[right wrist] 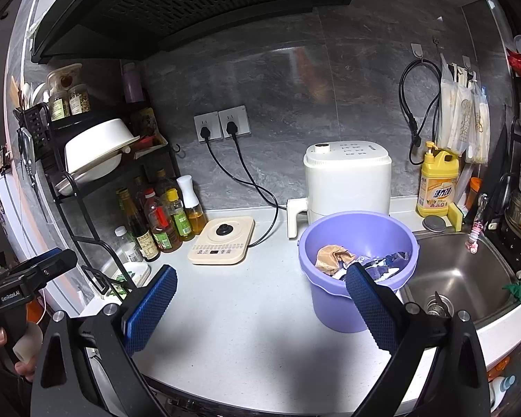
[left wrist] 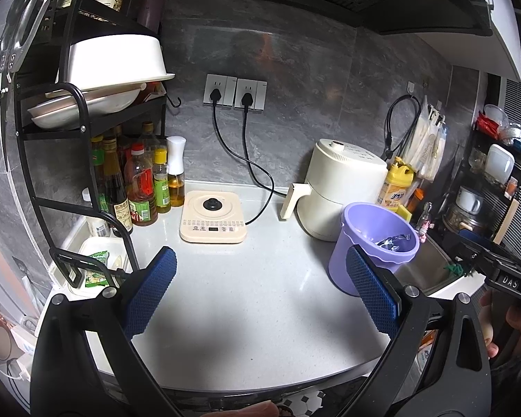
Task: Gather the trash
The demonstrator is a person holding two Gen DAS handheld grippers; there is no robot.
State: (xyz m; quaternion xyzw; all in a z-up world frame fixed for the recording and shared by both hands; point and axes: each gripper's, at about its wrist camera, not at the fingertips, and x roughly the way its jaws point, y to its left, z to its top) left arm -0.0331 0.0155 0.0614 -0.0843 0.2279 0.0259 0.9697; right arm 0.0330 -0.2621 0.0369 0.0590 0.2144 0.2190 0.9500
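Note:
A purple bucket (right wrist: 350, 299) stands on the white counter beside the sink, holding a crumpled brown paper (right wrist: 331, 258) and shiny blue-silver wrappers (right wrist: 387, 264). In the left wrist view the same bucket (left wrist: 371, 239) sits right of centre with a silver wrapper (left wrist: 392, 242) inside. My left gripper (left wrist: 260, 292) is open over the bare counter, nothing between its blue pads. My right gripper (right wrist: 260, 307) is open too, its right finger (right wrist: 371, 309) in front of the bucket's near wall. Each gripper shows at the edge of the other's view, held by a hand.
A cream induction plate (right wrist: 222, 241) and a white air fryer (right wrist: 347, 180) stand at the back, both plugged in. A rack with oil bottles (right wrist: 159, 219) lines the left. A steel sink (right wrist: 462, 278) lies right of the bucket. A white tray (left wrist: 100, 264) holds green packets.

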